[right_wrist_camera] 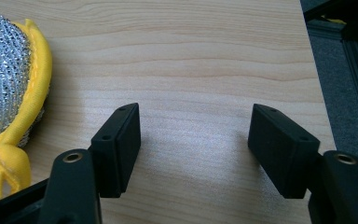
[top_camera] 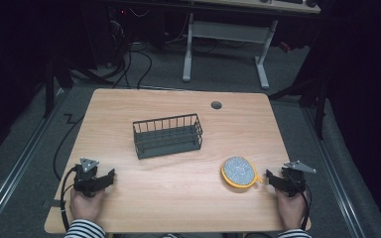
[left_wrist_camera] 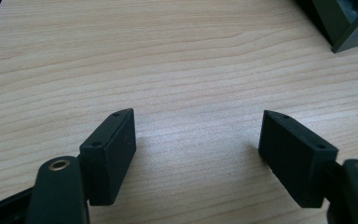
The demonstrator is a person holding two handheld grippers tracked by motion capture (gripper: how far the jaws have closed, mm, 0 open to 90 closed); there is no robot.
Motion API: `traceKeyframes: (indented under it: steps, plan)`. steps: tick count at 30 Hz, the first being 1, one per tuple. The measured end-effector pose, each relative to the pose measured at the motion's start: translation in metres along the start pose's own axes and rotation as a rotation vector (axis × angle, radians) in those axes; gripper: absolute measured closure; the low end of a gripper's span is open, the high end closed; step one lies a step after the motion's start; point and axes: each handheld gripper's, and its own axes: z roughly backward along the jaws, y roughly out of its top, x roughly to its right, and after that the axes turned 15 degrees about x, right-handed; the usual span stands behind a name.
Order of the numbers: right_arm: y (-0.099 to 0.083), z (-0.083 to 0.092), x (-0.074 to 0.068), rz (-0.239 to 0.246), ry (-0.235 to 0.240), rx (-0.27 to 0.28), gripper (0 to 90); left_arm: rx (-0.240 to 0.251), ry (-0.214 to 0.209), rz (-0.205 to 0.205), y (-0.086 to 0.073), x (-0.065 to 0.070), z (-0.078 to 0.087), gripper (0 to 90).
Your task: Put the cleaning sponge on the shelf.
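A dark wire basket (top_camera: 167, 135) stands in the middle of the wooden table (top_camera: 129, 106). A round silver scouring pad with a yellow rim (top_camera: 238, 172) lies flat at the front right. My left gripper (top_camera: 110, 177) rests near the front left corner, open, with only bare wood between its jaws (left_wrist_camera: 197, 135). My right gripper (top_camera: 269, 179) sits at the front right, just right of the pad, open and holding nothing (right_wrist_camera: 195, 128). In the right gripper view the pad (right_wrist_camera: 4, 79) lies left of the jaws, apart from them. A corner of the basket (left_wrist_camera: 349, 23) appears far off in the left gripper view.
A round grey cable port (top_camera: 216, 105) is set in the table near its back edge. A white-legged desk (top_camera: 225, 34) stands on the grey floor beyond. The table's right edge (right_wrist_camera: 314, 70) runs close beside my right gripper. Cables trail off the left side.
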Motion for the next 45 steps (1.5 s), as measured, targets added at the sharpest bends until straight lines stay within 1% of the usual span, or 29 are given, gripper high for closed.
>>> traceKeyframes:
  steps: [9, 13, 15, 16, 18, 20, 21, 22, 23, 26, 31, 32, 33, 34, 37, 39, 40, 41, 43, 45]
  plan:
    - [0.000, 0.000, 0.000, -0.001, 0.005, -0.002, 33.6, -0.002, -0.007, -0.001, 0.000, 0.000, 0.000, 26.5]
    - [0.000, 0.000, 0.000, 0.000, 0.009, 0.001, 33.5, 0.000, -0.020, 0.014, 0.000, -0.002, 0.000, 25.3]
    - [0.000, 0.000, 0.000, 0.002, 0.010, 0.001, 33.5, 0.000, -0.019, 0.013, 0.000, -0.002, 0.000, 25.3]
    - [0.000, 0.000, 0.000, 0.003, 0.011, 0.001, 33.5, -0.001, -0.016, 0.002, 0.000, -0.001, 0.000, 25.3]
    - [0.000, 0.000, 0.000, 0.003, 0.011, 0.001, 33.5, -0.002, -0.015, -0.002, 0.000, -0.001, 0.000, 25.8]
    - [0.000, 0.000, 0.000, 0.003, 0.011, 0.001, 33.5, -0.002, -0.014, -0.001, 0.000, -0.001, 0.000, 25.9]
    - [0.000, 0.000, 0.000, 0.003, 0.011, 0.002, 33.4, -0.002, -0.016, 0.003, 0.000, -0.002, 0.000, 26.4]
    - [0.000, 0.000, 0.000, 0.002, 0.011, 0.001, 33.4, -0.004, -0.021, 0.016, 0.001, -0.003, 0.000, 26.6]
    - [0.000, 0.000, 0.000, 0.002, 0.011, 0.001, 33.4, -0.004, -0.021, 0.016, 0.001, -0.003, 0.000, 26.7]
    - [0.000, 0.000, 0.000, 0.003, 0.011, 0.001, 33.4, -0.004, -0.029, 0.051, 0.002, -0.006, 0.001, 27.2]
    - [0.000, 0.000, 0.000, 0.005, 0.012, 0.000, 33.4, -0.004, -0.036, 0.086, 0.006, -0.010, 0.002, 27.5]
    - [0.000, 0.000, 0.000, 0.005, 0.012, 0.000, 33.4, 0.004, -0.048, 0.122, 0.008, -0.013, 0.004, 27.6]
    - [0.000, 0.000, 0.000, 0.005, 0.012, 0.000, 33.4, 0.004, -0.048, 0.122, 0.008, -0.013, 0.004, 27.5]
    - [0.000, 0.000, 0.000, 0.005, 0.012, -0.001, 33.4, 0.006, -0.057, 0.140, 0.009, -0.014, 0.005, 27.5]
    - [0.000, 0.000, 0.000, 0.005, 0.012, -0.001, 33.4, 0.005, -0.063, 0.138, 0.013, -0.014, 0.005, 27.5]
    - [0.000, 0.000, 0.000, 0.005, 0.012, -0.001, 33.5, 0.001, -0.075, 0.141, 0.017, -0.015, 0.007, 27.7]
    - [0.000, 0.000, 0.000, 0.005, 0.012, -0.001, 33.4, 0.003, -0.085, 0.141, 0.022, -0.015, 0.008, 28.9]
    - [0.000, 0.000, 0.000, 0.005, 0.012, -0.001, 33.4, 0.003, -0.085, 0.141, 0.022, -0.015, 0.008, 29.5]
    - [0.000, 0.000, 0.000, 0.005, 0.012, -0.001, 33.4, 0.000, -0.084, 0.131, 0.027, -0.014, 0.009, 30.1]
    - [0.000, 0.000, 0.000, 0.005, 0.012, -0.001, 33.5, -0.002, -0.094, 0.130, 0.032, -0.013, 0.010, 30.4]
